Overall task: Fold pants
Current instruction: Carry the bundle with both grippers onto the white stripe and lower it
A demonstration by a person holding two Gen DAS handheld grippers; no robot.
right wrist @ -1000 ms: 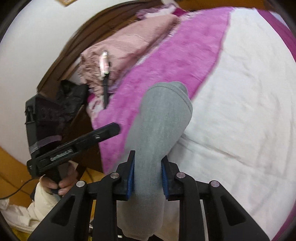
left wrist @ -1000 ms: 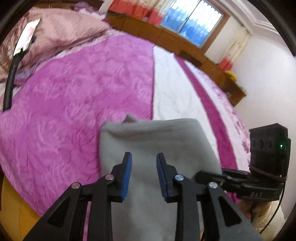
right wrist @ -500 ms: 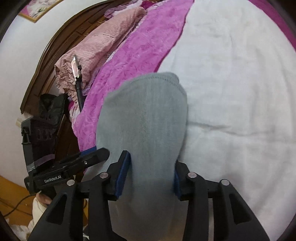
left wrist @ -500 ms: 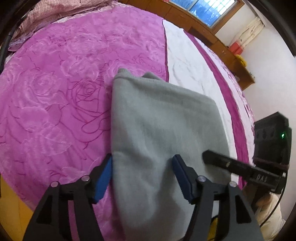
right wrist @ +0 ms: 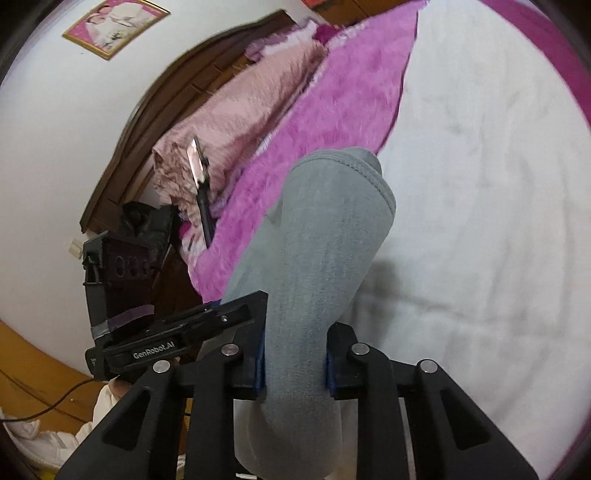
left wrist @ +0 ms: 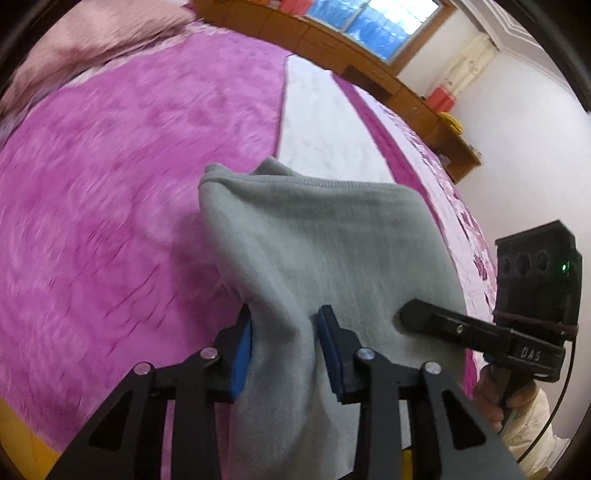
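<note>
Pants (left wrist: 325,251) hem above bedspread (left wrist: 110,184) edge

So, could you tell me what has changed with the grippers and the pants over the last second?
Both grippers opened around the gray pants half a second ago and have just been closing again. The left gripper now pinches a bunched fold, and the right gripper clamps the cloth between its pads. The pants stay draped forward over the bed.

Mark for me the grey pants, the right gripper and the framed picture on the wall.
grey pants (left wrist: 332,258): left wrist view, middle of the folded cloth.
right gripper (right wrist: 295,363): right wrist view, midway between its fingertips, shut on the pants.
framed picture (right wrist: 116,27): right wrist view, its centre.
</note>
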